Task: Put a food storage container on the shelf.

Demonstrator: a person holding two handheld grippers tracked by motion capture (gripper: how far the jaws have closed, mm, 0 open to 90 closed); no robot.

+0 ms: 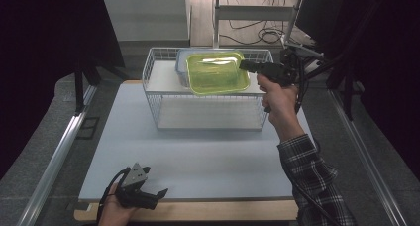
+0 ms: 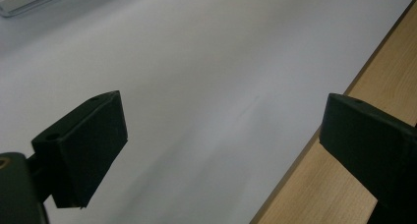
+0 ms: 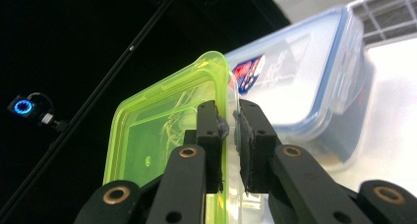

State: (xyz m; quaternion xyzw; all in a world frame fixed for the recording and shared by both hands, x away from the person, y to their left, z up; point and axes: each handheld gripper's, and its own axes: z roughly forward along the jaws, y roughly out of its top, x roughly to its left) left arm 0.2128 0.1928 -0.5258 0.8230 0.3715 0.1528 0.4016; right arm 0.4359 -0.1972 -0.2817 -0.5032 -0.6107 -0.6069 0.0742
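Note:
A green see-through container hangs tilted over the top shelf of a white wire rack. My right gripper is shut on its right rim; in the right gripper view the pads pinch the green container rim between them, right gripper. Behind it on the shelf sits a clear box with a blue-edged lid, also partly visible as the clear box in the high view. My left gripper rests at the table's front edge, held by a hand, jaws wide apart and empty, left gripper.
A pale grey mat covers the wooden table. The rack's lower shelf is bare. A metal frame and cables stand behind the rack. A rail runs along the left side.

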